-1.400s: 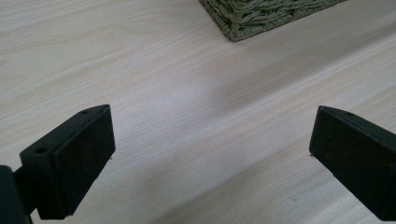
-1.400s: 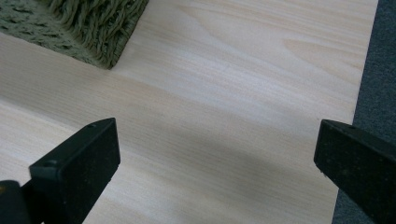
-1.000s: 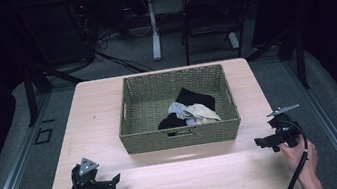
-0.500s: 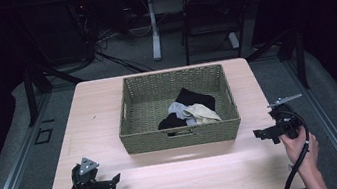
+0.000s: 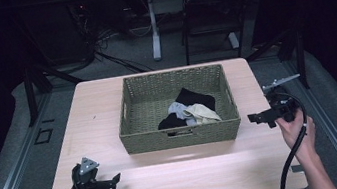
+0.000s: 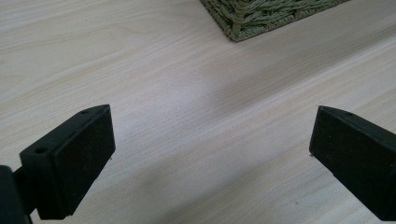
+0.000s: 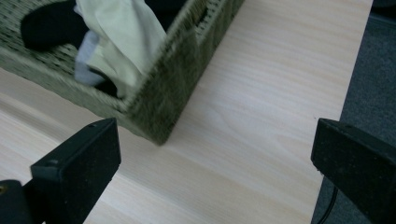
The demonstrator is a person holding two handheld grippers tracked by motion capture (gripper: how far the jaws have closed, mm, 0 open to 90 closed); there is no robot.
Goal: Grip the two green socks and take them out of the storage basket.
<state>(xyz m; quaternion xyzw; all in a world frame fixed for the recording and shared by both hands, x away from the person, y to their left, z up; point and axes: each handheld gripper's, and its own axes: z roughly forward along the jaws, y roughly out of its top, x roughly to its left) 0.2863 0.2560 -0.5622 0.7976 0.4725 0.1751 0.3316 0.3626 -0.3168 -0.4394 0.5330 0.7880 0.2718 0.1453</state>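
Woven olive wicker forms the basket (image 5: 181, 135), which stands at the centre of the table (image 5: 108, 108), nearer the far edge than the near one. Inside it, toward its near-right corner, lies a small heap of cloths (image 5: 187, 112): a cream piece (image 7: 123, 35), a grey piece and black ones, tumbled together and partly overlapping. The heap rests on the basket floor, below the rim.

The right gripper (image 5: 261, 117) hangs above the table's right edge, just beside the basket's right wall, its jaws spread wide and holding nothing. In the right gripper view the basket's near-right corner lies between the jaws, with the cream cloth beyond it. The left gripper (image 5: 113, 179) sits low near the table's near-left corner, well apart from the basket, its jaws likewise spread over bare wood.

Judged from this layout, the step in hand is the right gripper's approach to the heap. To do it well, the gripper should rise clear of the wicker rim before crossing it, then descend with the jaws kept wide over one raised fold, the cream piece being the most exposed. Closing on a single layer avoids dragging the whole heap. The left gripper could steady the basket's near wall if it slides.
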